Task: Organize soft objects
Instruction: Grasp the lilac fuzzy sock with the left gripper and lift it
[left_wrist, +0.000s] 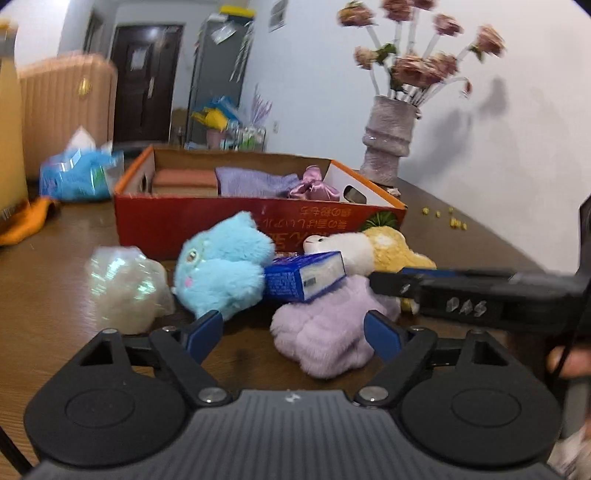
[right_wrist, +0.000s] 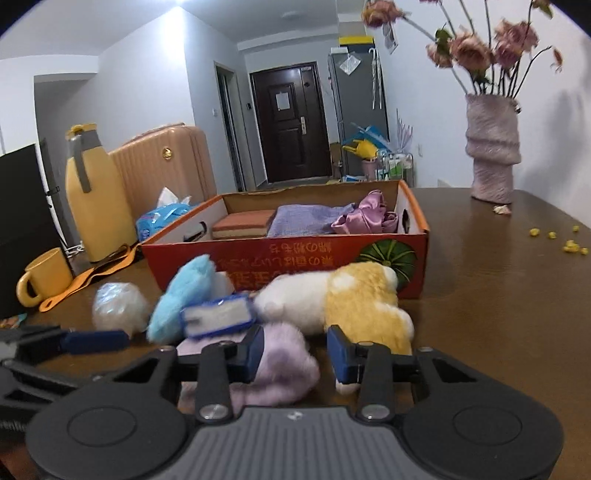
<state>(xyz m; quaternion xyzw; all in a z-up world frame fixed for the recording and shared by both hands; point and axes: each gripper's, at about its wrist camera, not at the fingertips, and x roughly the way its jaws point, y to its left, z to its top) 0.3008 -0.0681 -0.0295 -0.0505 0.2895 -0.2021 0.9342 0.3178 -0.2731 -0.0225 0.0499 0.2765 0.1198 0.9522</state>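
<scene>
- Since the red cardboard box (right_wrist: 284, 258) already holds a folded purple cloth (right_wrist: 306, 219), a sponge-like pad (right_wrist: 243, 224) and a pink satin piece (right_wrist: 364, 218), I take it for the collecting place, and the heap just in front of its near wall for what is left to sort.
- That heap is a blue plush (left_wrist: 221, 266), a lilac plush (left_wrist: 325, 332) and a white-and-yellow plush (right_wrist: 332, 299), all touching, with a small blue carton (left_wrist: 304, 275) lying across them, likely tossed there rather than set.
- Coming in low over the table (right_wrist: 498, 295), the left gripper (left_wrist: 293, 334) has its jaws spread wide, one finger by the blue plush and one against the lilac one, nothing pinched.
- Beside it, the right gripper (right_wrist: 295, 354) has its jaws drawn closer; the lilac plush bulges between them, but whether the pads press it I cannot tell.
- My guess: both aim at the lilac plush.
- A crinkly wrapped bundle (left_wrist: 125, 288) sits just left of the heap.
</scene>
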